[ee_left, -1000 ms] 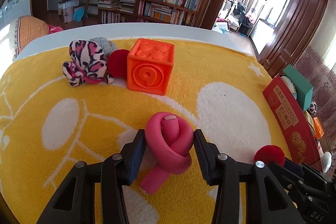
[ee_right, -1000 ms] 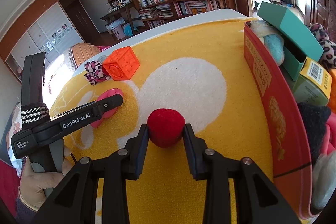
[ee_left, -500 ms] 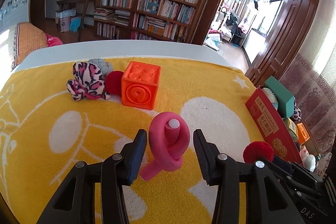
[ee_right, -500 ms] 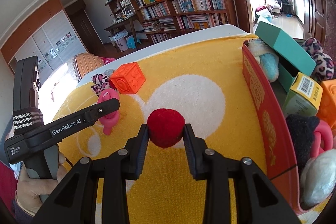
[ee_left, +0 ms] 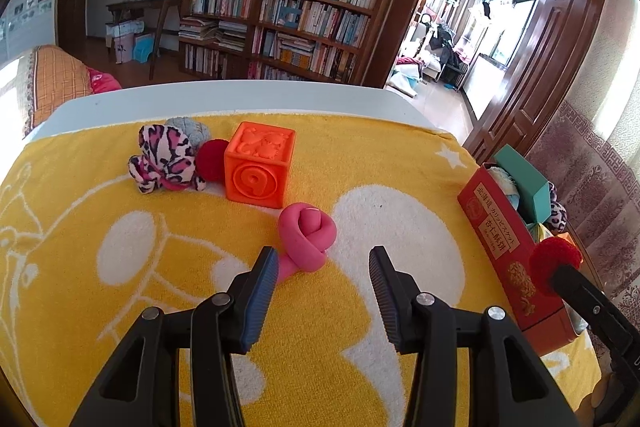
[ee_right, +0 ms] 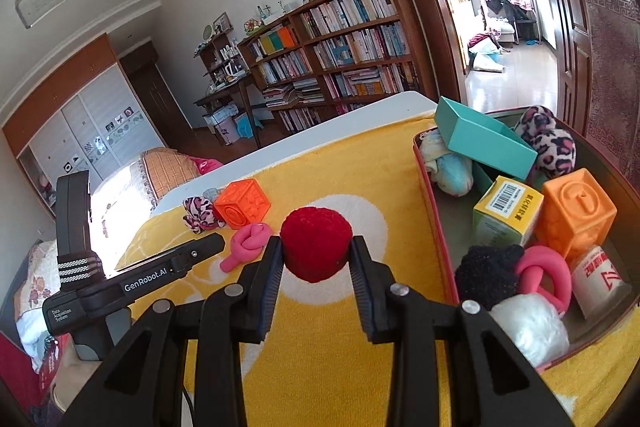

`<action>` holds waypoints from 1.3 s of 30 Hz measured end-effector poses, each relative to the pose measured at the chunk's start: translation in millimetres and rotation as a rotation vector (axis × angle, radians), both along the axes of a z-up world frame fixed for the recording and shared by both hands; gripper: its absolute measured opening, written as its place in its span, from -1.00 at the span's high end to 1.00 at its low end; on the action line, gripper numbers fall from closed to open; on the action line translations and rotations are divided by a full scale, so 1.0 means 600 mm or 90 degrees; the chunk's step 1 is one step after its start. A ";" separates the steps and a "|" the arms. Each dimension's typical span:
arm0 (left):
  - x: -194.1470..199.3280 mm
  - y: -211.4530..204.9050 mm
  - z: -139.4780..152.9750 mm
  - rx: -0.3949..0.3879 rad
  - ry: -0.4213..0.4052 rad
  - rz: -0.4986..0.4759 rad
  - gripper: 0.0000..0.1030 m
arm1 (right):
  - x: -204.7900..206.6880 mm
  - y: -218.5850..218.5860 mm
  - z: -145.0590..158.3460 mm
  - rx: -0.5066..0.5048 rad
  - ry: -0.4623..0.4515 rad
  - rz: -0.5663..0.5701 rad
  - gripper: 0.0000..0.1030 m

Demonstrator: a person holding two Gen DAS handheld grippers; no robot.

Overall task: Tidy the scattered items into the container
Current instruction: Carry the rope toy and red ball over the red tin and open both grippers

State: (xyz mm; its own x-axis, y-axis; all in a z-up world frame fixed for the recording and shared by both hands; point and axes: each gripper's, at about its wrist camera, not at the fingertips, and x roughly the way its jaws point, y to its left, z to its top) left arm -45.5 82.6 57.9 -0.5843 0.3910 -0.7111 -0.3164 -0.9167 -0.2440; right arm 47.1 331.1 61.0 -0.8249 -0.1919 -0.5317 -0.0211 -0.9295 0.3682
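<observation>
My right gripper (ee_right: 316, 255) is shut on a red pompom (ee_right: 316, 249) and holds it in the air left of the red container (ee_right: 434, 211); the pompom also shows in the left wrist view (ee_left: 554, 261). My left gripper (ee_left: 322, 267) is open and empty. A pink knotted toy (ee_left: 306, 237) lies on the yellow towel (ee_left: 120, 287) just ahead of its fingertips, not held. An orange cube (ee_left: 258, 169), a second red pompom (ee_left: 210, 159), a leopard-print plush (ee_left: 166, 159) and a grey item (ee_left: 188, 129) lie further back.
The container (ee_left: 504, 239) stands at the towel's right edge and holds several items: a teal box (ee_right: 482, 139), a yellow box (ee_right: 506, 209), an orange cube (ee_right: 576, 213), a pink knot (ee_right: 544, 275), plush and pompoms. The table's white far edge (ee_left: 240, 99) lies behind the toys.
My left gripper has opened and let go of the pink knot, which now lies on the towel. My right gripper has risen with the red pompom, toward the container.
</observation>
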 end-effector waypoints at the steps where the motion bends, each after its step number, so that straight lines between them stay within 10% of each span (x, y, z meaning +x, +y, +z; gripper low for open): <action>1: -0.004 0.004 -0.007 -0.014 -0.003 0.002 -0.31 | 0.000 -0.004 0.000 0.001 0.001 0.002 0.29; 14: -0.075 0.068 -0.065 -0.077 -0.053 -0.026 -0.45 | -0.014 -0.013 -0.027 -0.010 -0.015 0.018 0.29; 17: -0.078 0.068 -0.078 -0.079 -0.054 -0.027 -0.04 | -0.015 -0.012 -0.032 -0.011 -0.019 0.019 0.29; 19: -0.078 0.052 -0.072 -0.041 -0.056 -0.021 0.21 | -0.014 -0.010 -0.031 -0.009 -0.015 0.016 0.29; 39: 0.036 0.126 0.061 0.049 0.025 -0.130 0.21 | 0.079 0.094 0.045 0.009 0.061 -0.102 0.29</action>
State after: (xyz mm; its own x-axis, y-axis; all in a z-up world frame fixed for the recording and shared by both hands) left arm -23.7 158.4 94.8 -0.5144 0.5565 -0.6524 -0.5040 -0.8118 -0.2949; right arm 94.2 387.7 88.3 -0.8913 -0.0468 -0.4510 -0.1350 -0.9221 0.3625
